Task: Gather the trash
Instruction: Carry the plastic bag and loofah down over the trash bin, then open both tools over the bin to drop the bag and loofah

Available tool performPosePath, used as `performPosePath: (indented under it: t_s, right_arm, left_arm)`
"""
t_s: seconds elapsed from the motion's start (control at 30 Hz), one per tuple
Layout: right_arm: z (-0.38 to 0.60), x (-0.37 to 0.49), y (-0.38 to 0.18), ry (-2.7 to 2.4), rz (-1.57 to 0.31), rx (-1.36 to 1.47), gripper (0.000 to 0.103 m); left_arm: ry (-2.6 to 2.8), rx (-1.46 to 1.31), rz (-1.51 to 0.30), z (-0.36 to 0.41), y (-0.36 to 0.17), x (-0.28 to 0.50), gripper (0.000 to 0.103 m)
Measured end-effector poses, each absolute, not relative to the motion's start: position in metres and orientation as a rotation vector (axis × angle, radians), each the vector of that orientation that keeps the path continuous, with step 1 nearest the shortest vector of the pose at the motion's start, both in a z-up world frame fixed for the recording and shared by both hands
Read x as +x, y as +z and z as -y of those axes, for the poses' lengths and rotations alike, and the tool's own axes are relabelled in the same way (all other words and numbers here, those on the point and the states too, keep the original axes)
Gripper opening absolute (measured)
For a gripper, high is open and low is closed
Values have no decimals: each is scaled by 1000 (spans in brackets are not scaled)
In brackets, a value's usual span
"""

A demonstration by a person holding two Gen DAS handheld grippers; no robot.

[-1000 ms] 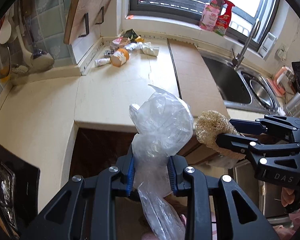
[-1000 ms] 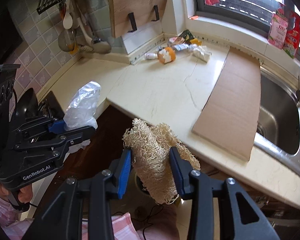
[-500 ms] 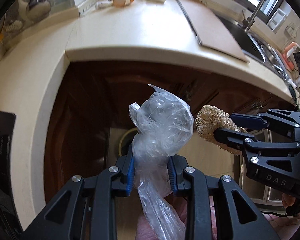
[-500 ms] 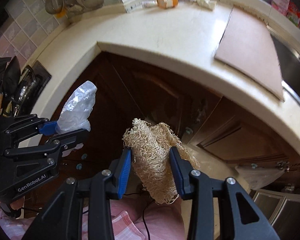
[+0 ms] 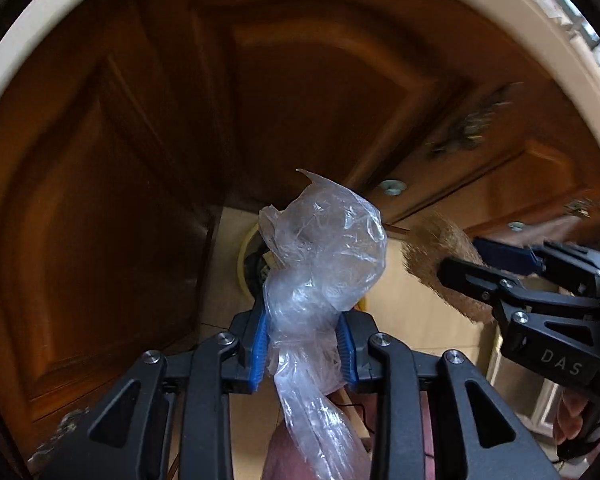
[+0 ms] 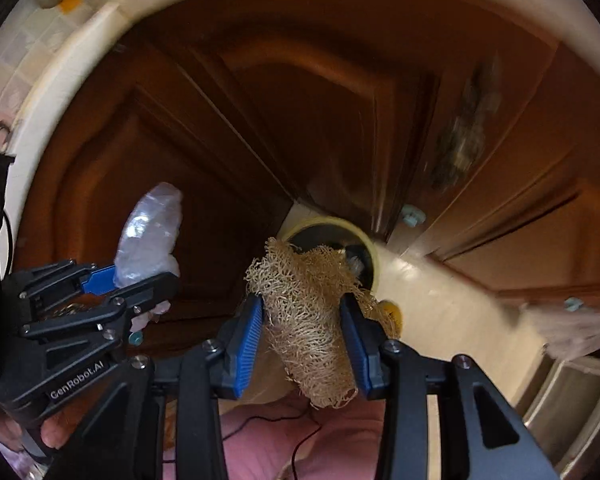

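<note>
1. The step in hand looks like carrying two pieces of trash to the round yellow-rimmed bin [image 6: 374, 258] on the floor, at the foot of the brown cabinet doors [image 6: 220, 120] under the counter [image 5: 548, 32]. To do it well, I would bring each piece squarely above the bin's mouth before letting go.

2. The clear plastic bag [image 5: 324, 248] is light and crumpled, so it may cling to the pads or drift sideways. Releasing it low, just above the bin's rim, seems safest.

3. The loofah scrubber [image 6: 312, 308] is stiffer and should drop straight. Its frayed fibres could snag on a pad, so a full, clean opening is advisable.

4. The left hand-held gripper [image 5: 302, 348] has its blue pads pressed on the neck of the plastic bag, with the bulk of the bag above the pads and its tail hanging below. The jaws stand narrow and are opening slightly. In its own view the bag hides most of the bin.

5. The right hand-held gripper [image 6: 302, 340] holds the loofah scrubber between its pads at a middling width, directly in front of the bin's mouth.
</note>
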State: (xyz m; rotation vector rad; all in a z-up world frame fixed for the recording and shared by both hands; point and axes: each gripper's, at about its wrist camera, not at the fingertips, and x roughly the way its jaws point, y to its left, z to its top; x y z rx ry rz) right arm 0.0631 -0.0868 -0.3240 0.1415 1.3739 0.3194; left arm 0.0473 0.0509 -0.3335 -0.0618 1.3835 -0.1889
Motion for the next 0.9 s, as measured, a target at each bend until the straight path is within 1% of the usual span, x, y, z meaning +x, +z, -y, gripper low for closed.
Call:
performPosePath:
  t_s: [0.13, 0.23, 0.3, 0.33, 0.37, 0.4, 0.43, 0.47, 0.5, 0.6, 0.73, 0.9]
  right_arm:
    - [93, 74, -379, 321, -1401, 188, 41]
    - [90, 79, -411, 334, -1416, 187, 41]
    - [85, 80, -432, 374, -1433, 207, 43]
    - [83, 82, -441, 401, -1443, 219, 44]
    - [82, 85, -447, 420, -1447, 224, 44]
    - [81, 88, -454, 433, -1446, 216, 45]
    - [80, 90, -461, 450, -1440, 205, 46]
    - [79, 91, -464, 459, -1435, 197, 47]
    - [78, 92, -468, 469, -1425, 188, 51]
    - [78, 94, -478, 485, -1401, 174, 60]
    - [81, 91, -490, 477, -1420, 139, 60]
    - [83, 84, -500, 465, -1463, 130, 60]
  left_arm:
    - [-143, -100, -1409, -60, -382, 58, 30]
    - [-144, -123, -1422, -62, -416, 62, 31]
    - [-152, -112, -1432, -60, -436, 62, 35]
    - [-160, -106, -1438, -59, -445, 62, 39]
    - [-165, -101, -1444, -59, -451, 64, 48]
    - [-168, -87, -1452, -57, -459, 63, 54]
    - [-161, -71, -1454, -56, -465, 63, 67]
    - [-148, -45, -1452, -54, -471, 63, 74]
    - [-147, -27, -1450, -52, -475, 62, 76]
    - [-148, 22, -1473, -47, -489, 62, 79]
    - [-127, 8, -1502, -50, -502, 63, 79]
    - [-105, -23, -1505, -59, -502, 60, 79]
